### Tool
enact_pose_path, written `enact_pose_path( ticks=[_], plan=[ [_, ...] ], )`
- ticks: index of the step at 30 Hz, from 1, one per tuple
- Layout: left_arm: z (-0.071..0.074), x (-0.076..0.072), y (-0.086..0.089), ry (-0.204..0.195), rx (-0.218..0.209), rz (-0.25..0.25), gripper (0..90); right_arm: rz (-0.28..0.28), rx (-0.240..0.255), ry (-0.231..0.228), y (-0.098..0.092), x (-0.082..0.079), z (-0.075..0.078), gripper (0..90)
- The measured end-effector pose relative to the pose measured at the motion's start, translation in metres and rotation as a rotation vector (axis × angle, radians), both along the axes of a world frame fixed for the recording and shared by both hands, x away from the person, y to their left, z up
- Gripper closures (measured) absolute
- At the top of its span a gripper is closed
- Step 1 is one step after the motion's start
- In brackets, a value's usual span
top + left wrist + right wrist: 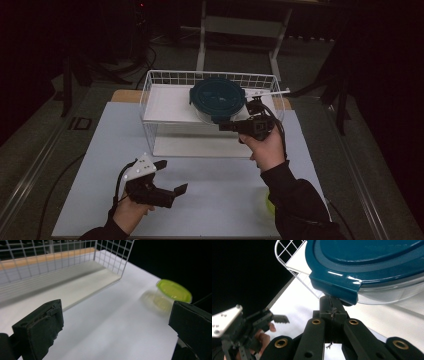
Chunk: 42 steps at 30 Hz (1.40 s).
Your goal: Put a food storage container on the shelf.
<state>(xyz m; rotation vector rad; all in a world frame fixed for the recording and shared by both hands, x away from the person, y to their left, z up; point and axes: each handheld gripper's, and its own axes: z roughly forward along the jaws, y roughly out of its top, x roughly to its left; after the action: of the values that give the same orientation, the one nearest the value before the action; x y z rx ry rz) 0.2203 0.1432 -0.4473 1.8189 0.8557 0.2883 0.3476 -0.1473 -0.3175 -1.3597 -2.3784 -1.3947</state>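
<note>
Touching, apparently, the blue-lidded container point(218, 100) (upper shelf), right gripper point(225, 125) closed; left gripper point(173, 176) gapes.

**A dim lab set up for recording**

This looks like a lab or test room, not a home. The table point(210, 190) is topped with a plain white board and stands alone on a grey carpeted floor point(40, 150), with darkness all round it. Cables point(145, 55) trail over the floor at the back, near a small red light point(142, 5). A pale metal stand point(240, 30) rises behind the table, and dark tripod legs point(342, 107) straddle the floor to the right. On the table sits a sparse staged set: a white wire rack point(165, 82) and lidded food tubs point(218, 99).
</note>
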Motion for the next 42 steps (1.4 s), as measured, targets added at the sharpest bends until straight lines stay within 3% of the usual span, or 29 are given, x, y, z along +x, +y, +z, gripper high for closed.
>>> enact_pose_path(
  ticks=[4,10,12,14,17,24,42],
  plan=[
    [-0.013,-0.008,0.004,-0.014,0.001,0.025,0.0,-0.009,0.007,0.009,0.0,0.004,-0.002,90.0],
    [-0.023,-0.01,0.015,-0.078,-0.024,0.093,0.0,-0.024,0.013,0.01,0.001,0.01,-0.002,90.0],
    [-0.026,-0.009,0.018,-0.089,-0.03,0.095,0.0,-0.027,0.017,0.01,0.002,0.012,-0.002,90.0],
    [-0.029,-0.009,0.018,-0.089,-0.022,0.097,0.0,-0.031,0.022,0.012,0.003,0.014,-0.002,90.0],
    [-0.03,-0.009,0.018,-0.122,-0.009,0.11,0.0,-0.036,0.021,0.01,0.004,0.017,-0.002,90.0],
    [-0.032,-0.009,0.018,-0.114,-0.018,0.088,0.0,-0.049,0.024,0.011,0.004,0.022,-0.003,89.9],
    [-0.032,-0.012,0.017,-0.137,-0.031,0.067,0.0,-0.064,0.029,0.01,0.007,0.031,-0.003,89.7]
  ],
)
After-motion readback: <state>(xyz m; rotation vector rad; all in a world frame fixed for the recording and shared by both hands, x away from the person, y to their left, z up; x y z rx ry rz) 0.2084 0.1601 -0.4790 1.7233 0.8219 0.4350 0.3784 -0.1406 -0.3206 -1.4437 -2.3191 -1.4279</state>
